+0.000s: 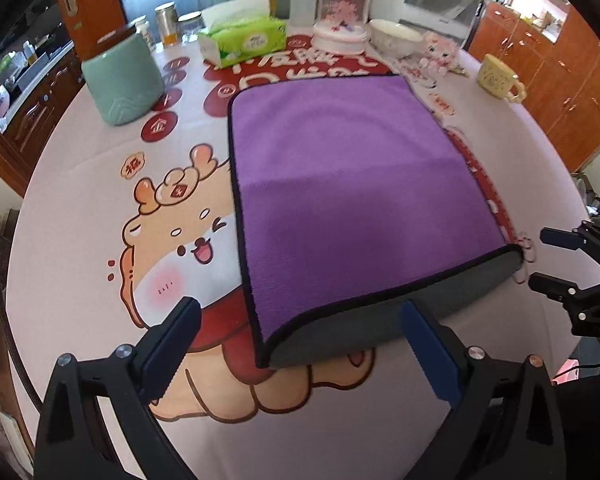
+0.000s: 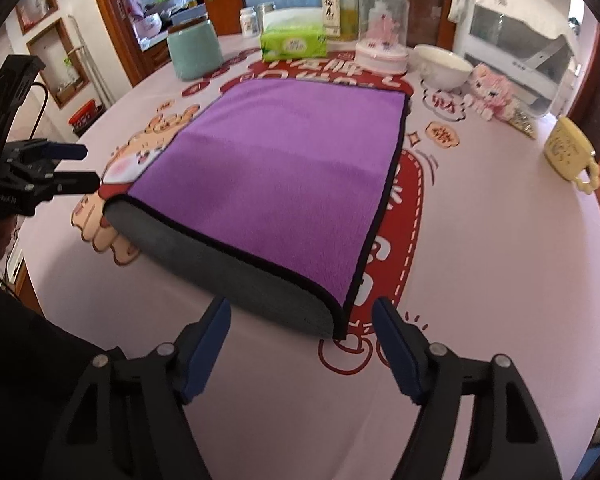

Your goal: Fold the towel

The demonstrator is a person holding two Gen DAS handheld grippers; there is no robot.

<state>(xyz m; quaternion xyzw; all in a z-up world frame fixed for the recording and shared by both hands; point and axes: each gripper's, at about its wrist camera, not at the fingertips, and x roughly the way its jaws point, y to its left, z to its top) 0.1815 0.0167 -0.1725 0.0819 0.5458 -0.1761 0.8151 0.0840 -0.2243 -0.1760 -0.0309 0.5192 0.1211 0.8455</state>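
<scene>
A purple towel with a grey underside and black trim lies folded once on the table, its rounded fold edge toward me; it also shows in the right wrist view. My left gripper is open, its blue-padded fingers apart just in front of the towel's near left corner, holding nothing. My right gripper is open in front of the towel's near right corner, holding nothing. Each gripper shows in the other's view: the right one at the right edge, the left one at the left edge.
The round table has a pink cartoon cloth. At the back stand a green jar, a tissue pack, a glass dome, a white bowl, a plush toy and a yellow mug.
</scene>
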